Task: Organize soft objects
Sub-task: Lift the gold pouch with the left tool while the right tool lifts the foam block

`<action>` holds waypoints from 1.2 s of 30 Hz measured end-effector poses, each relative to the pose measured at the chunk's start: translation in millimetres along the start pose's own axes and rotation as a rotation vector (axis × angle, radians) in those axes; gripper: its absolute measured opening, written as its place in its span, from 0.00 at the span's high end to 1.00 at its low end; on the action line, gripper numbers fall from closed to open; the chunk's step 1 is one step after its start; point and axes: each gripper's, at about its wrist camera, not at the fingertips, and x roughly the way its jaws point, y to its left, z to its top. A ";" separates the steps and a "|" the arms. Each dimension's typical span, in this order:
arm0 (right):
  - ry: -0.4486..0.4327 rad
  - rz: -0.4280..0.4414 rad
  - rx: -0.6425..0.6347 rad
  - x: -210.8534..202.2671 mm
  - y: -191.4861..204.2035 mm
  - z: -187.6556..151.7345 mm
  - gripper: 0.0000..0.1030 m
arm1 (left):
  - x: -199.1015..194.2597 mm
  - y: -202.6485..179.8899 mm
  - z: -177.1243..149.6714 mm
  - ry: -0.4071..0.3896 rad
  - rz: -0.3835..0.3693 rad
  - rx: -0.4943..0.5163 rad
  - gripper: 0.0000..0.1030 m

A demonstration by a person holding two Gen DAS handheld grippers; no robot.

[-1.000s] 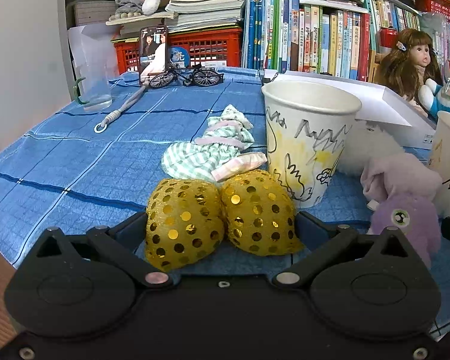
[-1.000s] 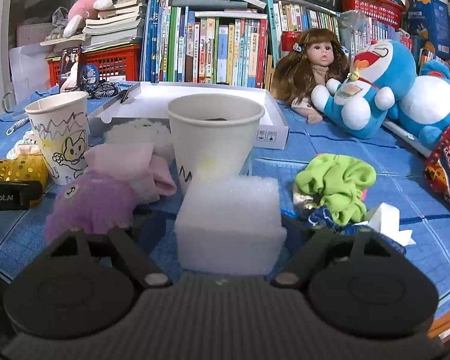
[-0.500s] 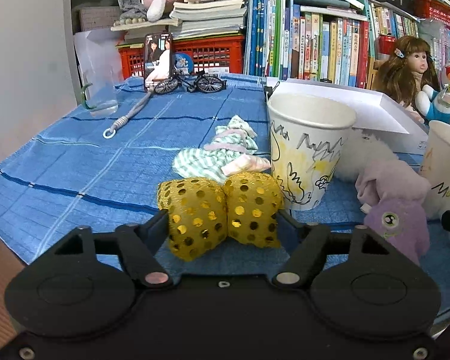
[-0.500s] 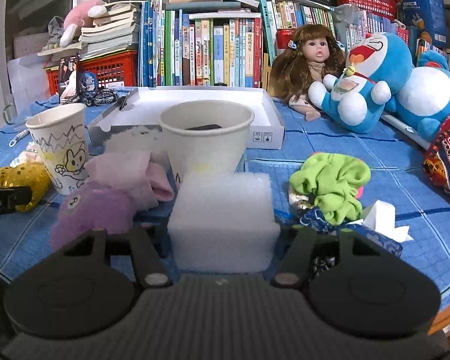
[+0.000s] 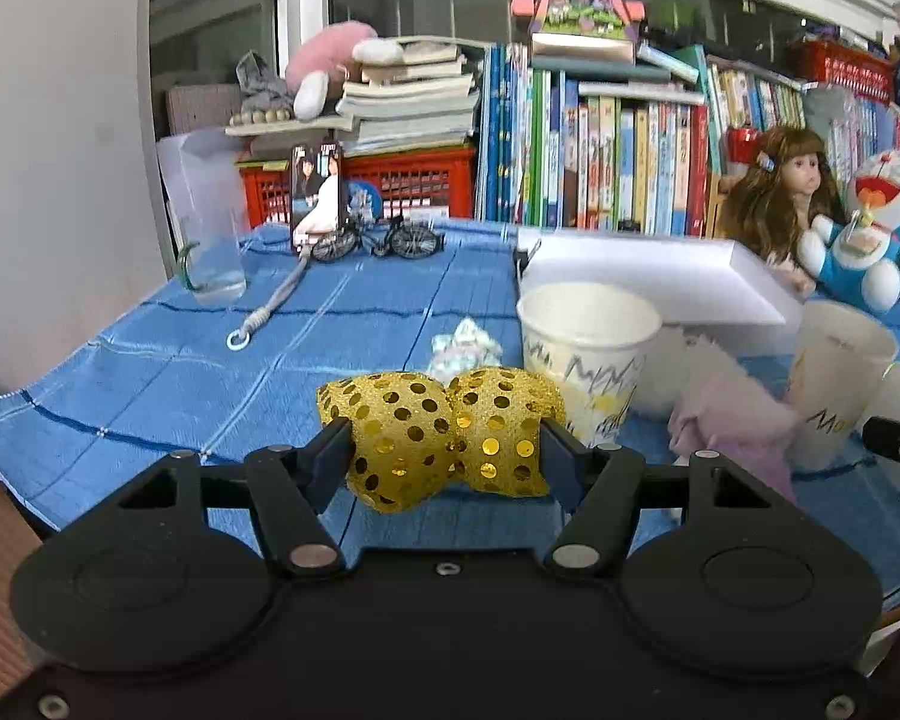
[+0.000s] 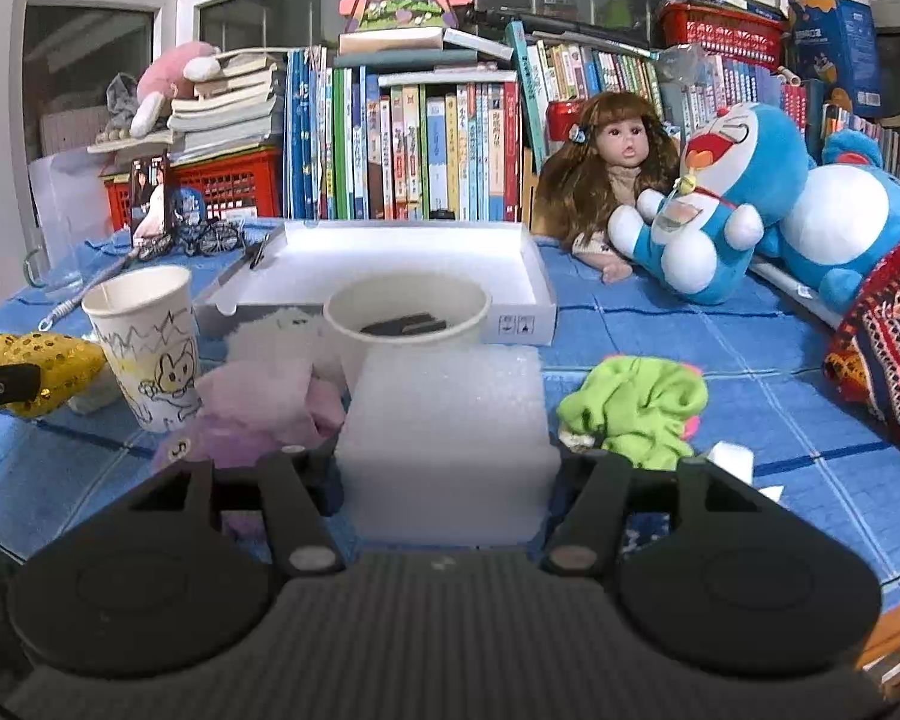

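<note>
Between the closing left hand-held gripper (image 5: 447, 447) jaws: the gold sequined bow (image 5: 441, 438), pinched.

Both my cams sit low behind my fingers, looking forward and slightly down across the blue tablecloth (image 5: 150, 372) toward the bookshelf (image 6: 414, 144). Left one's further left; both catch the doodled paper cup (image 5: 588, 354) and doll (image 6: 612, 174).

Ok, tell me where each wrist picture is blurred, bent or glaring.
Left wrist view: sharp on the gold sequined bow, the book spines bow at the rim, the window is bright without glare. Right wrist view: the white foam block looks soft and washed out, and the shelves curve towards the edges.
</note>
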 end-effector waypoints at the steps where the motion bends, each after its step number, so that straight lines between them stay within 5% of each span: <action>1: -0.006 0.001 0.001 -2.2 -1.4 1.8 0.38 | -2.9 0.8 3.4 -0.010 -0.007 -0.004 0.38; 10: -0.064 -0.005 0.010 -22.8 -13.9 22.0 0.38 | -18.1 -4.2 34.3 -0.068 -0.065 0.011 0.41; 21: -0.083 -0.021 0.057 -25.9 -33.0 32.5 0.38 | -4.6 -7.3 28.2 0.018 -0.152 -0.001 0.49; 26: -0.046 -0.017 0.070 -21.3 -33.4 22.9 0.38 | 8.8 -5.1 -2.0 0.108 -0.180 -0.027 0.37; 36: -0.019 -0.023 0.078 -17.4 -30.5 15.8 0.37 | 8.9 -8.1 -32.9 0.118 -0.194 -0.003 0.14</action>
